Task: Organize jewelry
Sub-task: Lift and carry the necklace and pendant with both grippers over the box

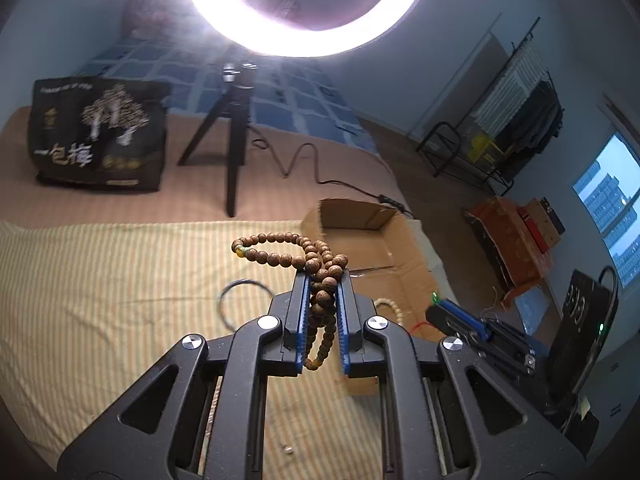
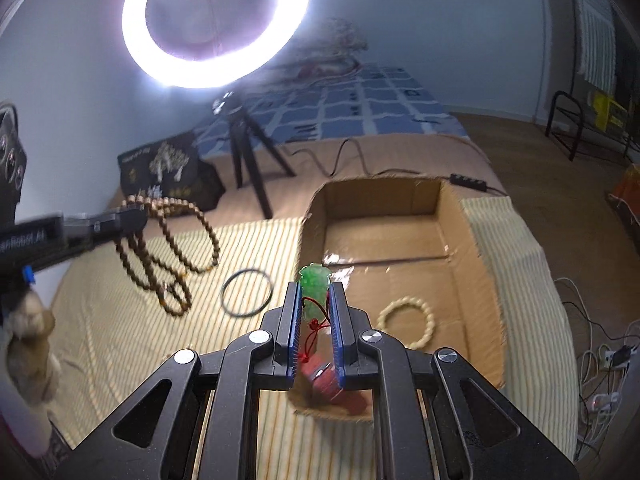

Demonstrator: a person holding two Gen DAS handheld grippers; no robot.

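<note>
Wooden prayer beads (image 1: 320,280) are hanging pinched in my left tool (image 1: 323,280). My right tool (image 2: 316,292) is pinching a green jade pendant (image 2: 314,284) above the cardboard box (image 2: 460,216), where a cream bead bracelet (image 2: 406,320) is lying.

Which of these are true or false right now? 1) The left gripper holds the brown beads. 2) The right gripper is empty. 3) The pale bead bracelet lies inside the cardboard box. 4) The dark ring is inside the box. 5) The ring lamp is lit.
1) True: the left gripper is shut on the brown beads, which dangle from it.
2) False: the right gripper is shut on a green pendant with a red cord.
3) True: the pale bracelet lies on the floor of the cardboard box.
4) False: the dark ring lies on the striped cloth, left of the box.
5) True: the ring lamp glows brightly.
</note>
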